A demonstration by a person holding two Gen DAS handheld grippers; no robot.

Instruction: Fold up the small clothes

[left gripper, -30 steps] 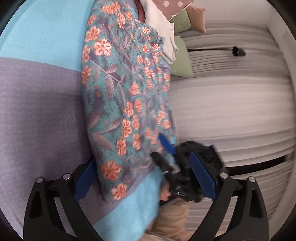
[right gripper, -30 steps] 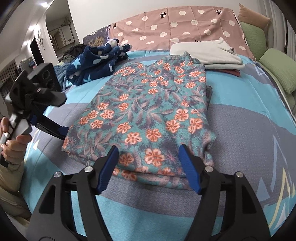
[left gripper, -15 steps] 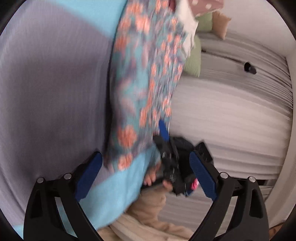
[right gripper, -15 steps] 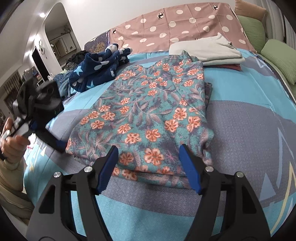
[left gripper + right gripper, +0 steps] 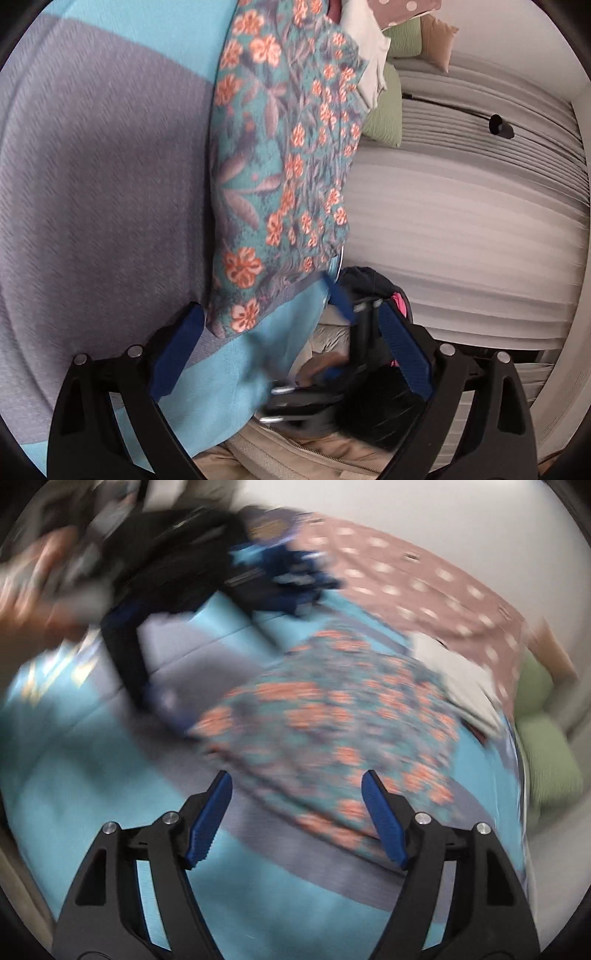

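A folded teal garment with orange flowers (image 5: 280, 177) lies flat on the blue and grey bed cover (image 5: 103, 177). It also shows, blurred, in the right wrist view (image 5: 332, 738). My left gripper (image 5: 291, 350) is open and empty just off the garment's near corner. My right gripper (image 5: 295, 816) is open and empty, above the bed just short of the garment's near edge. The right gripper also appears, blurred, in the left wrist view (image 5: 343, 295), beside the bed edge. The left gripper appears blurred in the right wrist view (image 5: 147, 679).
A folded white garment (image 5: 458, 675) lies beyond the floral one. A dark blue star-print cloth (image 5: 291, 579) and a pink dotted cover (image 5: 406, 583) lie at the far side. Green cushions (image 5: 546, 760) and a white pleated curtain (image 5: 461, 206) are to the right.
Both grippers have pulled back from the floral garment. The right wrist view has swung sharply and is now blurred. The garment has stayed flat in place.
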